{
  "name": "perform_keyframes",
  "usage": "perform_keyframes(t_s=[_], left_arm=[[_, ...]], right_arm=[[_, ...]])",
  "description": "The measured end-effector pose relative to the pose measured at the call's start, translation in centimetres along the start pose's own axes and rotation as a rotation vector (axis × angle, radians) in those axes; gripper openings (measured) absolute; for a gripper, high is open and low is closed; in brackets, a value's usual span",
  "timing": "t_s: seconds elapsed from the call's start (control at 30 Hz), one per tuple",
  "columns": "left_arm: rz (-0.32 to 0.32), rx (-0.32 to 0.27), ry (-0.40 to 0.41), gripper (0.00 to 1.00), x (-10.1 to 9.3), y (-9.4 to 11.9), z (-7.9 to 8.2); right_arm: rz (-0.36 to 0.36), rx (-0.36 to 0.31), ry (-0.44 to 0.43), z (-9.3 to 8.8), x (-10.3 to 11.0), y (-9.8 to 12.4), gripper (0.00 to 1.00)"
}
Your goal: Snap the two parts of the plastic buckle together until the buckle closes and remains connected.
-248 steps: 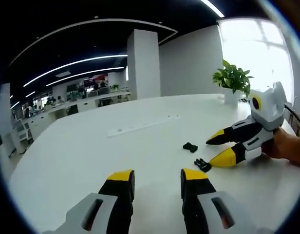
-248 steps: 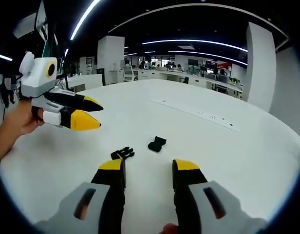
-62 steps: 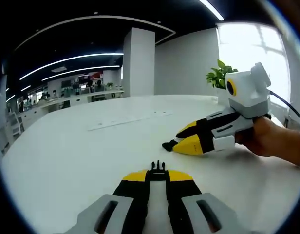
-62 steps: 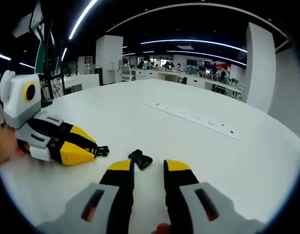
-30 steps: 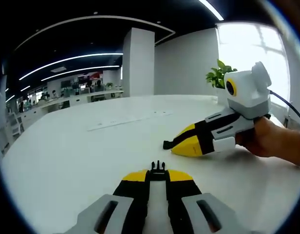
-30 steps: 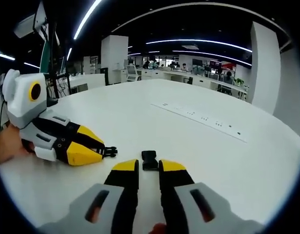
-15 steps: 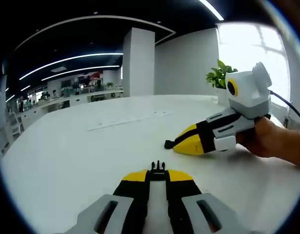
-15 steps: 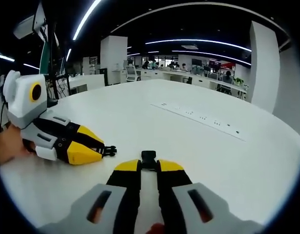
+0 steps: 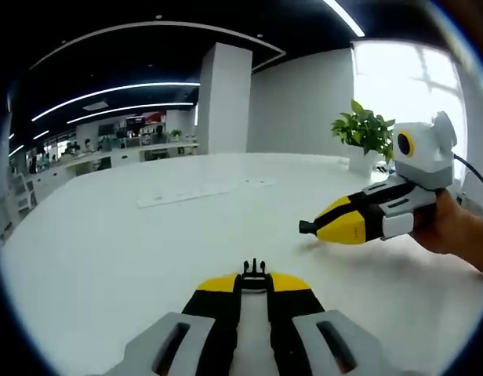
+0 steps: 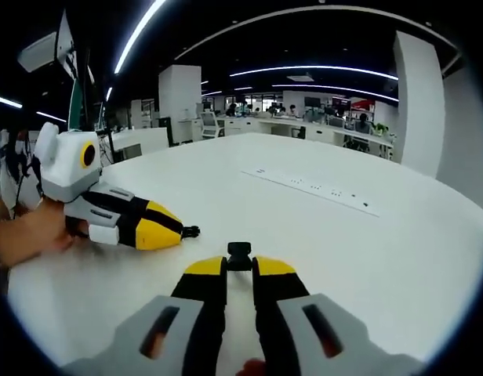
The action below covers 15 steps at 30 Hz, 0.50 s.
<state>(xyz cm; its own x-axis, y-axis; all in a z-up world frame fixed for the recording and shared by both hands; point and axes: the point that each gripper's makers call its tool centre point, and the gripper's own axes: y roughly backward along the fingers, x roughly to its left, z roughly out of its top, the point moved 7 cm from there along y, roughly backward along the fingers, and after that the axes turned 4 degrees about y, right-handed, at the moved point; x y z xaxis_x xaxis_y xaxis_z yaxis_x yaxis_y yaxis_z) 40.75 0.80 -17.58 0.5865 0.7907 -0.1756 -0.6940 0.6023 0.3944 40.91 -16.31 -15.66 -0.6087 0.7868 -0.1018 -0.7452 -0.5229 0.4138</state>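
**An open-plan office**

The setting is a large open-plan office. A broad white table (image 9: 108,251) takes up the near ground, with a long white power strip (image 10: 312,186) set flat into its top. Far back, rows of desks (image 10: 304,129) carry monitors, and people sit at them, too small to make out further. The ceiling (image 10: 320,47) is dark and crossed by long curved light strips (image 9: 116,92). A square white column (image 9: 223,102) rises mid-room. A potted green plant (image 9: 368,129) stands by a bright window (image 9: 406,86) at the far right.
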Motion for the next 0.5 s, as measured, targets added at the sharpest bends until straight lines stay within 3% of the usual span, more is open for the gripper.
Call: perform_keyframes(t_s=[0.27, 0.37, 0.5], left_arm=[[-0.02, -0.024, -0.043, 0.12, -0.5, 1.0, 0.4], [-0.022, 0.002, -0.045, 0.12, -0.4, 1.5, -0.1], [-0.021, 0.001, -0.066, 0.12, -0.6, 2.4, 0.5]], right_arm=[[0.003, 0.004, 0.011, -1.2, 1.0, 2.2, 0.13], [0.001, 0.002, 0.012, -1.4, 1.4, 3.4, 0.13], [0.003, -0.002, 0.023, -1.5, 1.9, 4.8, 0.13]])
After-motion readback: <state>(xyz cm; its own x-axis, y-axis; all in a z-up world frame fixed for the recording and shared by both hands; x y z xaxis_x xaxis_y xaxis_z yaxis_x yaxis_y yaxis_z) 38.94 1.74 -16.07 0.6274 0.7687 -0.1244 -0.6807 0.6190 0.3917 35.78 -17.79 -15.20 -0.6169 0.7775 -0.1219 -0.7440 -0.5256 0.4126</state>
